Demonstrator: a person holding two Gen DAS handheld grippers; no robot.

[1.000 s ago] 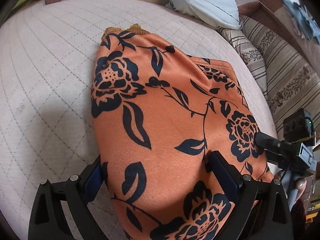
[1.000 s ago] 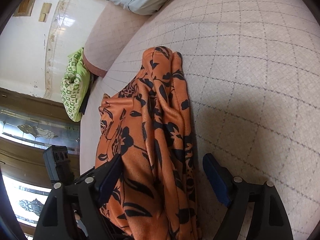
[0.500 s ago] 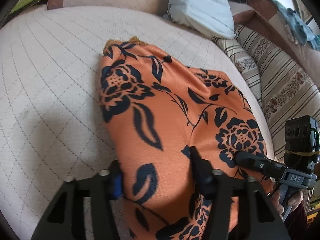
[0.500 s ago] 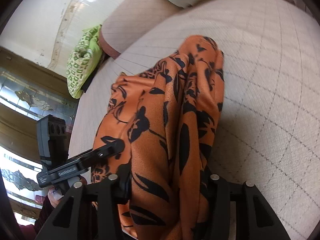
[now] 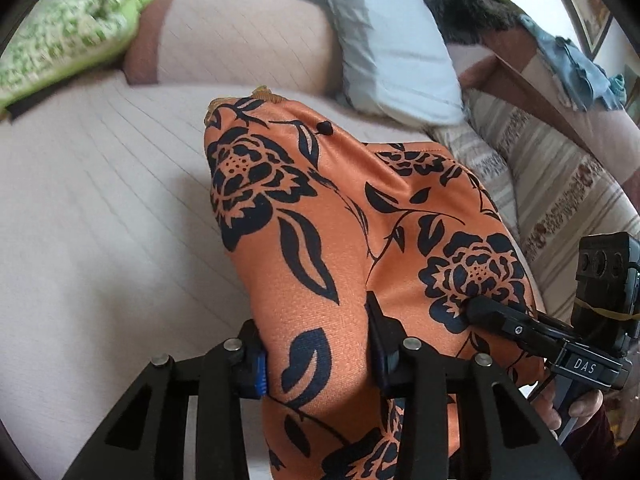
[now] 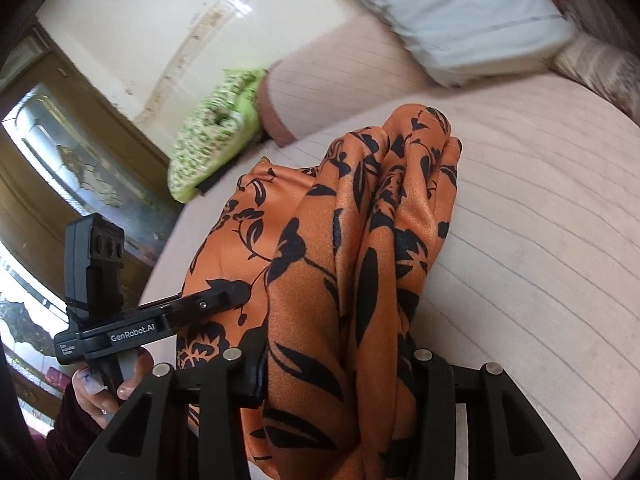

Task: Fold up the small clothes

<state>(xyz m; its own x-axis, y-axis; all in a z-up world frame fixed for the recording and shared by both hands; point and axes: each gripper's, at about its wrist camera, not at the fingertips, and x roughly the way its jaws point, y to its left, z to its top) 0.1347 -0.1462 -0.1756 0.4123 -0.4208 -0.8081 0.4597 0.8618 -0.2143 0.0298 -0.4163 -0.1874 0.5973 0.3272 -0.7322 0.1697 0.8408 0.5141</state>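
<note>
The orange floral garment (image 5: 344, 240) lies on the pale quilted bed (image 5: 100, 216), its near end bunched and raised between both grippers. The left gripper (image 5: 316, 354) has just been closing, and its fingers (image 5: 256, 360) are clamped on a fold of the cloth. The right gripper (image 6: 340, 376) has likewise just been closing, and it pinches the gathered folds. A pale blue pillow (image 5: 396, 52) and a green patterned cushion (image 6: 212, 140) lie at the bed's far edge.
</note>
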